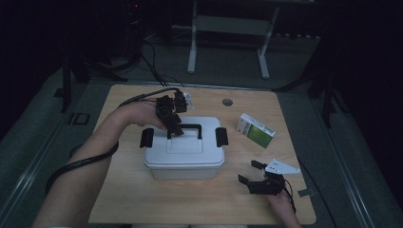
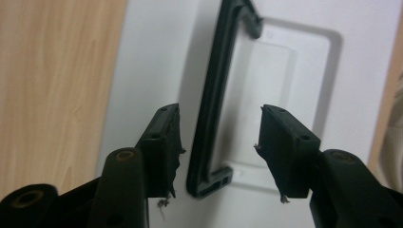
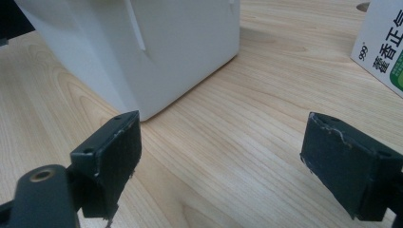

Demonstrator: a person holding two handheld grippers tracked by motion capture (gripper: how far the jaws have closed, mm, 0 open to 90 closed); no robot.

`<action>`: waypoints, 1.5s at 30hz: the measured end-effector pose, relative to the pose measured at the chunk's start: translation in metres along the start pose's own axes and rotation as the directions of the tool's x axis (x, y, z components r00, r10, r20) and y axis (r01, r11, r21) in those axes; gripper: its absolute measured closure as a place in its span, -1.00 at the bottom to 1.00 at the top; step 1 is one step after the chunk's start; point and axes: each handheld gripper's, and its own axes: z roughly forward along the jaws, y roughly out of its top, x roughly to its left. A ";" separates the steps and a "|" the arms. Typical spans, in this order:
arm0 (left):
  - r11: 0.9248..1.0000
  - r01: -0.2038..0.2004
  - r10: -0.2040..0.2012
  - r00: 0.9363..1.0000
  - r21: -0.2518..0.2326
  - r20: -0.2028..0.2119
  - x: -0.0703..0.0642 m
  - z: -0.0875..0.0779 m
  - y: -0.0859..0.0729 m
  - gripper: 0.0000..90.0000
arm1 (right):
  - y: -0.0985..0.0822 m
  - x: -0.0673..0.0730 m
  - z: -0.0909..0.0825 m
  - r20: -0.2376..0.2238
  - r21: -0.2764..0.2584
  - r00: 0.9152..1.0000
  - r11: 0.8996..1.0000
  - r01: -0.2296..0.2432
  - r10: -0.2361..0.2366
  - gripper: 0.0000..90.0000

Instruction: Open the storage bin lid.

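Note:
A white plastic storage box (image 1: 184,152) stands mid-table, with a black carry handle (image 1: 190,128) lying on its lid and a black latch at each end (image 1: 147,137) (image 1: 221,137). My left gripper (image 1: 175,129) hovers over the lid, open, its jaws either side of the handle (image 2: 211,99) without touching it. The lid (image 2: 294,71) lies right under those jaws. My right gripper (image 1: 251,172) rests low at the table's front right, open and holding nothing, facing the box's corner (image 3: 142,52).
A white and green carton (image 1: 256,130) lies right of the box, and its edge (image 3: 380,52) reaches into the right gripper view. A round cable hole (image 1: 227,101) sits near the table's far edge. Bare wooden tabletop (image 3: 228,142) spreads in front of the right gripper.

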 end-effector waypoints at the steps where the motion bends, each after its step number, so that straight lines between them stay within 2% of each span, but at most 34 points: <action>1: 1.000 -0.015 0.015 1.000 0.004 0.000 0.000 0.002 0.003 0.10 | 0.000 0.000 0.000 -0.001 0.000 1.000 1.000 -0.001 0.001 -0.71; 4: 1.000 -0.022 0.022 1.000 0.023 0.010 0.001 0.005 0.008 0.10 | 0.000 0.000 0.000 -0.002 -0.002 1.000 1.000 -0.001 0.001 -0.71; 10: 0.997 -0.059 0.058 0.998 0.042 0.031 -0.004 0.009 0.015 0.28 | -0.001 -0.001 0.000 0.000 -0.005 1.000 1.000 -0.001 0.001 -0.71; 13: 0.996 -0.063 0.061 0.998 0.055 0.033 -0.006 0.011 0.018 0.36 | -0.001 -0.001 0.000 0.001 -0.005 1.000 1.000 0.001 -0.001 -0.71; 14: 0.996 -0.063 0.061 0.998 0.055 0.033 -0.006 0.011 0.018 0.43 | -0.001 -0.001 0.000 0.001 -0.005 1.000 1.000 0.001 -0.001 -0.71; 16: 0.996 -0.067 0.065 0.997 0.063 0.033 -0.007 0.011 0.018 0.46 | 0.000 -0.001 0.000 0.001 -0.005 1.000 1.000 -0.001 0.001 -0.71; 17: 0.993 -0.084 0.082 0.996 0.079 0.028 -0.009 0.011 0.017 0.54 | 0.000 -0.001 0.000 0.001 -0.005 1.000 1.000 0.001 -0.001 -0.71; 19: 0.993 -0.081 0.079 0.996 0.088 0.030 -0.010 0.013 0.017 0.64 | -0.001 -0.001 0.000 0.001 -0.005 1.000 1.000 0.000 0.000 -0.71; 27: 0.988 -0.096 0.094 0.995 0.122 0.020 -0.011 0.022 0.024 0.65 | -0.001 -0.001 0.000 0.002 -0.008 1.000 1.000 -0.004 0.004 -0.71; 29: 0.987 -0.102 0.102 0.995 0.120 0.014 -0.011 0.022 0.026 0.71 | -0.001 -0.001 0.000 0.002 -0.008 1.000 1.000 -0.004 0.004 -0.71; 30: 0.987 -0.102 0.102 0.995 0.120 0.014 -0.011 0.022 0.026 0.80 | -0.001 -0.001 0.000 0.002 -0.008 1.000 1.000 -0.004 0.004 -0.71; 33: 0.987 -0.108 0.107 0.994 0.118 0.010 -0.011 0.020 0.028 0.81 | -0.001 -0.002 0.000 0.001 -0.007 1.000 1.000 -0.004 0.004 -0.71; 34: 0.985 -0.124 0.124 0.992 0.122 0.009 -0.011 0.020 0.029 0.82 | -0.001 -0.002 0.000 0.000 -0.007 1.000 1.000 -0.003 0.003 -0.71; 37: 0.984 -0.137 0.136 0.991 0.117 0.019 -0.012 0.019 0.028 0.84 | -0.001 -0.002 -0.001 -0.002 -0.009 1.000 1.000 -0.005 0.005 -0.71; 45: 0.982 -0.155 0.155 0.988 0.103 0.012 -0.013 0.013 0.028 0.86 | -0.001 -0.002 -0.001 0.001 -0.011 1.000 1.000 -0.009 0.009 -0.71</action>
